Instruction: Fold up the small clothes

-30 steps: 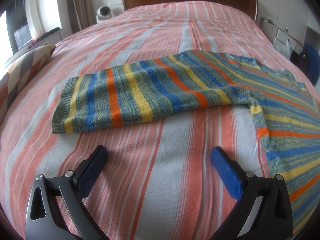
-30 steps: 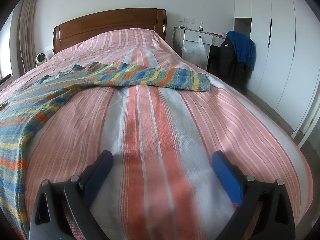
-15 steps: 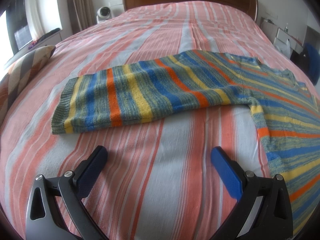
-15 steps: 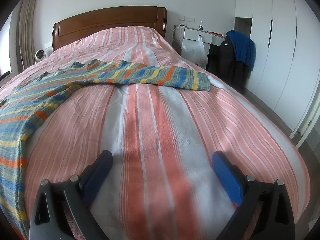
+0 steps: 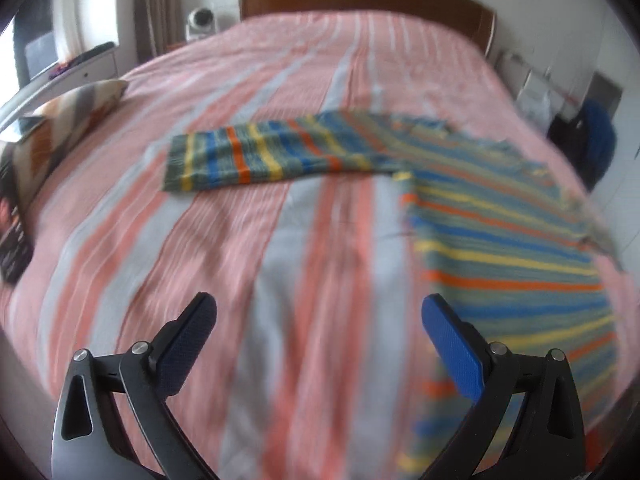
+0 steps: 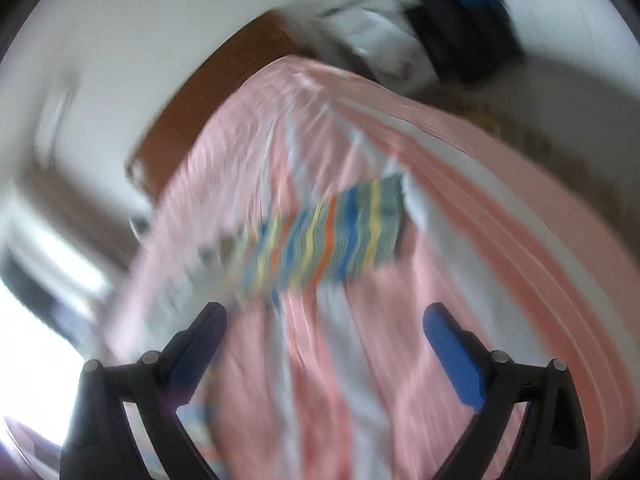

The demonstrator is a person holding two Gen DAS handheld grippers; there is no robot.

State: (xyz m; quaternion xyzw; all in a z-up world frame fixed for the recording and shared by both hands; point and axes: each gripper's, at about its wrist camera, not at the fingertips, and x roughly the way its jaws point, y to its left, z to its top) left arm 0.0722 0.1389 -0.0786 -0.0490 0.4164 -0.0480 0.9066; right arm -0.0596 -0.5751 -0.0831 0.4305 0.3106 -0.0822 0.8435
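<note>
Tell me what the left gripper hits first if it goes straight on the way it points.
Most likely bare bedspread: the open left gripper points at the striped cover. The sweater's sleeve lies farther along, its body off to the right. The blur leaves depth unclear.

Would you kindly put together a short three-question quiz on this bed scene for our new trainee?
1. True or false: the left gripper is clamped on the striped sweater.
2. Multiple choice: the sweater sleeve in the left wrist view is (A) folded across the body, (B) stretched out flat on the bedspread, (C) hanging off the bed.
3. Fill in: the right gripper has its jaws ____.

Key: 1 false, its jaws are wide apart and short of the fabric; 2 B; 3 open.
</note>
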